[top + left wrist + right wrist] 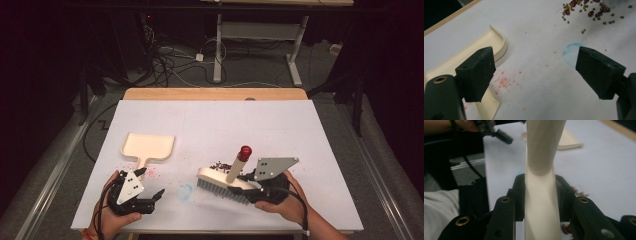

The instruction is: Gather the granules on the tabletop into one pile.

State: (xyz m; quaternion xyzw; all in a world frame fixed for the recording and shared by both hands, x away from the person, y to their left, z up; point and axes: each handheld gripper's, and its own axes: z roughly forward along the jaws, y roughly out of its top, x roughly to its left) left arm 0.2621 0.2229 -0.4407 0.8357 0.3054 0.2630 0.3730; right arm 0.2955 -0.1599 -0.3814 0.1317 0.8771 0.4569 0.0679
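Two tongs are at work in the lower part of the high view, one in each of your hands. Your right tongs are pinched on the cream brush; in the right gripper view the black jaws press against both sides of its pale handle, which runs straight up the middle of the frame. In the high view the brush sits lower centre, bristles down on the white table, its handle tilting up to a red tip. A scatter of red and green beans lies touching the brush's far edge; they also show at the upper right of the left gripper view.

Your left tongs are spread wide and hold nothing, low at the lower left of the high view. In the left gripper view the jaws stand well apart, with bare table between them. A cream dustpan lies flat just beyond the left tongs, its handle pointing back toward them; one jaw hangs over that handle. Pink crumbs speckle the table beside the dustpan handle. A faint blue ring marks the table between the two tongs.
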